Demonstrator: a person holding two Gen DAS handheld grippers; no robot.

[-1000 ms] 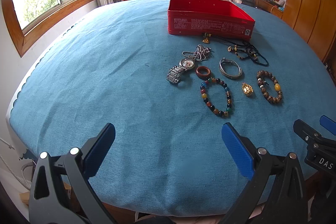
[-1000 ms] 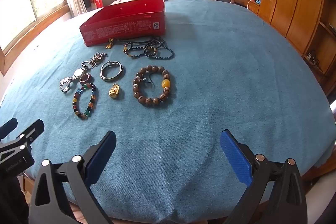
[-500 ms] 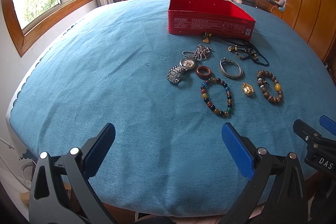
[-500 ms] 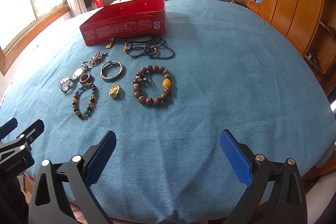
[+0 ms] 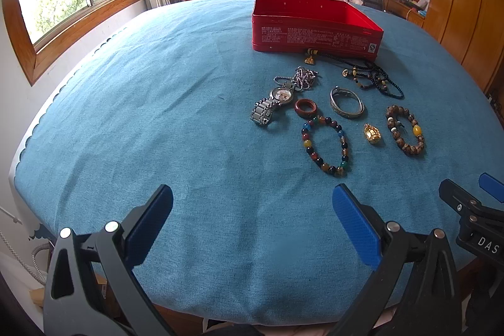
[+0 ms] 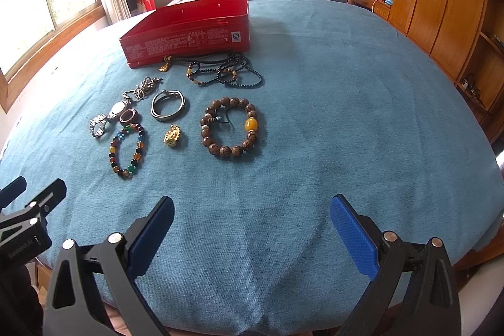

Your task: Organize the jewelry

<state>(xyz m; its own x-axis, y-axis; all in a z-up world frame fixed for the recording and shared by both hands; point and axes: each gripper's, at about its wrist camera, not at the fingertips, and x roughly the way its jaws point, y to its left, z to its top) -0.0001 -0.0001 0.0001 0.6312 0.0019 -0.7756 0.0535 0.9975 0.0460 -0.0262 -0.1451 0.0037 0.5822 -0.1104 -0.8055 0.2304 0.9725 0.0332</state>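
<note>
Blue cloth covers the surface [image 5: 157,115] before us, in a bedroom with windows on the left and wooden cupboards on the right. We hold both tools low at the near edge, the left tool [image 5: 252,219] and the right tool [image 6: 252,225] each spread wide with nothing between the blue pads, so we judge that nothing has been picked up yet and the sorting is at its very start. All the jewelry lies well ahead of us: a watch [image 5: 272,104] beside a reddish ring [image 5: 305,107], a silver bangle [image 5: 346,103], a multicoloured bead bracelet [image 5: 326,145], a small gold charm [image 5: 372,134], a wooden bead bracelet [image 6: 233,128] with one amber bead, a silver chain [image 5: 302,79] and a tangle of dark beaded necklaces [image 6: 225,73] just in front of the open red tin [image 5: 315,33]. The tin looks like the place for them. For the next move we would reach one tool forward, the right to the wooden bracelet being nearest, straddle one bead strand, and close gently so the loop does not slip.
</note>
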